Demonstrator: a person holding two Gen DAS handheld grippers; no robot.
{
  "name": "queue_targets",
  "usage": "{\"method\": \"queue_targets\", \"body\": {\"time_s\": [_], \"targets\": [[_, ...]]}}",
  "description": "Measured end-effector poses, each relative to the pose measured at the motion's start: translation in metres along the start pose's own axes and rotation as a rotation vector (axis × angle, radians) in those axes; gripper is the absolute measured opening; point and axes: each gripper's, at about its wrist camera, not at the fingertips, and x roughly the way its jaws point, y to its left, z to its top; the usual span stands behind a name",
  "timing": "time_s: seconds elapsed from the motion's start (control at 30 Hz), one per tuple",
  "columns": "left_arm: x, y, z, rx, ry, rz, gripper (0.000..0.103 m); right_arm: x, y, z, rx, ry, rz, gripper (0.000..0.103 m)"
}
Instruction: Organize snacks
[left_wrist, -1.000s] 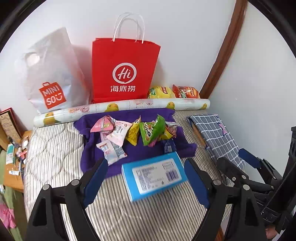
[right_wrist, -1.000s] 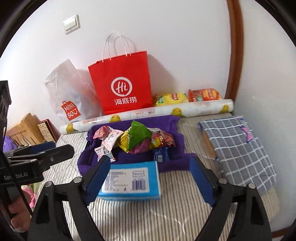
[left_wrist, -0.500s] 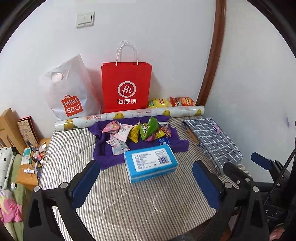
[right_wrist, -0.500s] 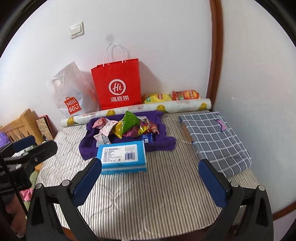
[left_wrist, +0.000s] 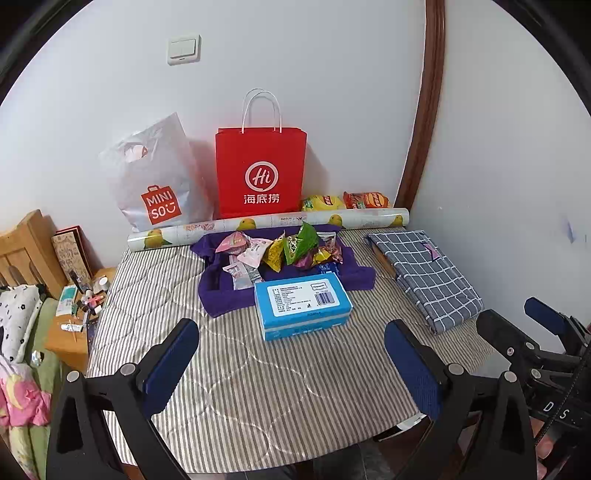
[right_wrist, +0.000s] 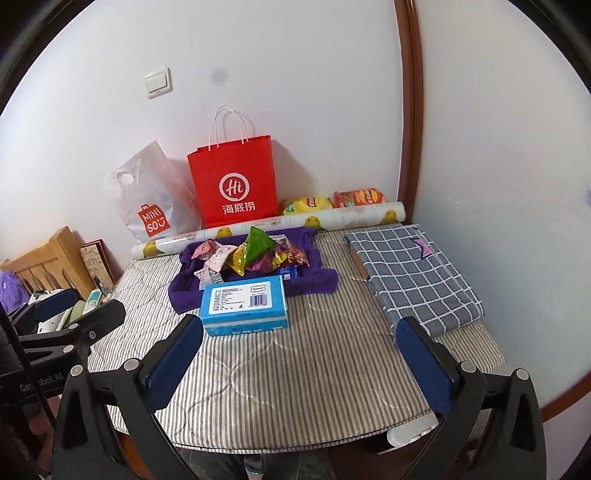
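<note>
Broadly, a striped quilted table top (left_wrist: 229, 373) fills the lower centre of both views and serves as the sorting surface; its near half is bare.

Against the wall, upper centre: a red paper bag (left_wrist: 260, 173) stands upright, a white plastic bag (left_wrist: 157, 177) slumps beside it at left. Both lean on the wall, probably to keep them out of the working area. A printed paper roll (left_wrist: 269, 227) lies across the table's far edge in front of them, acting as a stop. Two chip bags (right_wrist: 332, 201) sit behind the roll, right of the red bag.

Right of centre: a folded grey checked cloth (right_wrist: 410, 275), apart from the snacks.

Centre: a purple cloth (left_wrist: 218, 295), with the snack packets (left_wrist: 284, 249) heaped together on it — pink, yellow, green, maroon wrappers overlapping. The heap could equally be gathered already or waiting to be sorted. A blue box (left_wrist: 303, 304) lies flat at the cloth's near edge, label up, touching it.

Lower frame: left gripper (left_wrist: 291, 365) and right gripper (right_wrist: 310, 362), each with jaws spread wide and nothing between the blue pads. Both hang above the near table edge, well back from box and packets, aimed toward them.
</note>
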Motion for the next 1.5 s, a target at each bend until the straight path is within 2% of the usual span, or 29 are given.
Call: {"method": "queue_targets", "body": {"time_s": [1.5], "targets": [[-0.0077,-0.0045,-0.0052,0.006,0.002,-0.004,0.102,-0.0096,0.0042,-0.0083,-0.002,-0.005,0.002,0.103]]}}
